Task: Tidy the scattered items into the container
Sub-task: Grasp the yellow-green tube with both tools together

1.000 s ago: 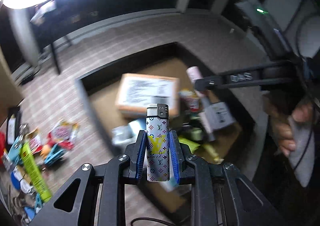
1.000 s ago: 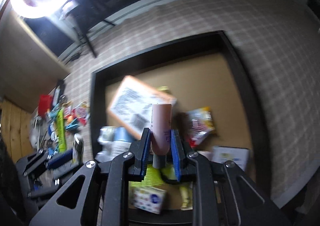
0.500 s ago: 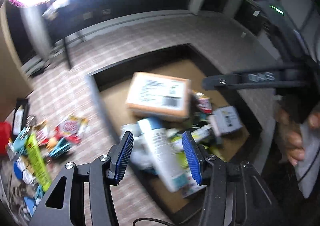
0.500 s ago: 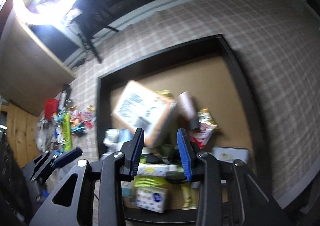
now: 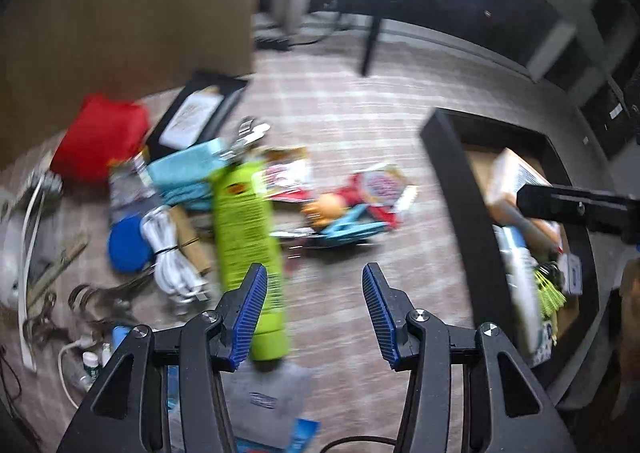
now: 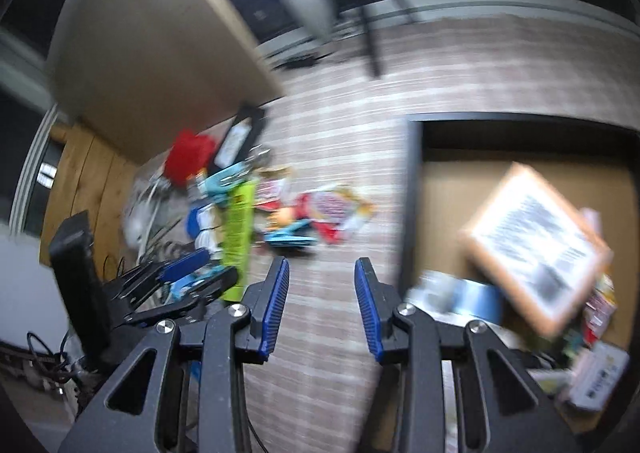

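Both views are motion-blurred. My left gripper (image 5: 314,309) is open and empty above the checked cloth, with a lime green tube (image 5: 248,237) just beyond its left finger. My right gripper (image 6: 320,303) is open and empty, left of the black-walled container (image 6: 412,189). The container (image 5: 460,189) holds a tan parcel (image 6: 536,245) and several small packs. Scattered items lie to the left: a red pouch (image 5: 100,137), a blue clip (image 5: 348,227), snack packets (image 5: 380,185), a white cable (image 5: 172,253).
A black framed card (image 5: 196,113) lies beyond the pile. Metal tools (image 5: 92,301) and a grey packet (image 5: 264,397) sit near the front left. The left gripper also shows in the right wrist view (image 6: 180,277). A stand leg (image 5: 370,49) stands at the back.
Both grippers let go of their items, the lighter and the pink tube, over the container and opened. Both have since swung left toward the scattered pile.
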`<state>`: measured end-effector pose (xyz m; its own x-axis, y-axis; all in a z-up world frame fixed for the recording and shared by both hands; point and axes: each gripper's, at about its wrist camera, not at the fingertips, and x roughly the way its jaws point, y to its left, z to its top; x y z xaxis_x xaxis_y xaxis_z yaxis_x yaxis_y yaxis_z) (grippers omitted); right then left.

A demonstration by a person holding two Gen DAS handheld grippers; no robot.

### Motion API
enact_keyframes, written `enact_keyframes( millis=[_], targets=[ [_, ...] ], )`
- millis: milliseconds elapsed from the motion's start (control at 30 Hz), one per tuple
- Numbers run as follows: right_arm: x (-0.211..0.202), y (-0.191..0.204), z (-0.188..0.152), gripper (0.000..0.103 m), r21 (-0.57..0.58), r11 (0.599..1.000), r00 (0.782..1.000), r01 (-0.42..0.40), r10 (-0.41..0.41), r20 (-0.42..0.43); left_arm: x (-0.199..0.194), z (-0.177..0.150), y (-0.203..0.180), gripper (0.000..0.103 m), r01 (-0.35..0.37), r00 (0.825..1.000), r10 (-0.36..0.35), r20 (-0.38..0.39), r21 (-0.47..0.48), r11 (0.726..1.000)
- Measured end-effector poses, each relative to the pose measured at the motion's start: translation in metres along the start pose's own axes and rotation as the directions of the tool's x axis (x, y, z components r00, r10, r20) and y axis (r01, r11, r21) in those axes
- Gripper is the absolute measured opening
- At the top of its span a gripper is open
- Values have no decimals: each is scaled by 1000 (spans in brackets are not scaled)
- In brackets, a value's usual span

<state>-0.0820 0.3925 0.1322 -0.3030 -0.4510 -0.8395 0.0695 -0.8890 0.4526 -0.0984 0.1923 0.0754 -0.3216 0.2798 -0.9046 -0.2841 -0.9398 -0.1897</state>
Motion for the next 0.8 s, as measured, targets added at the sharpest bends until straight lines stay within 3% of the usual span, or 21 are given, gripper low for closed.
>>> enact_keyframes(
  millis=[233, 400, 800],
  targets=[
    [72, 46, 22, 33, -12, 996, 990, -89, 87, -107, 16, -6, 27, 41, 28, 999, -29, -21, -69, 997],
    [115, 62, 29, 31, -13, 996, 982, -90, 87, -170, 29, -8, 32, 41, 55, 997, -59, -40, -86, 995],
    [167, 68, 33, 28, 33, 995, 965, -98, 103, -241, 51, -6, 39, 42, 98, 992, -105, -64, -101, 990]
  ],
)
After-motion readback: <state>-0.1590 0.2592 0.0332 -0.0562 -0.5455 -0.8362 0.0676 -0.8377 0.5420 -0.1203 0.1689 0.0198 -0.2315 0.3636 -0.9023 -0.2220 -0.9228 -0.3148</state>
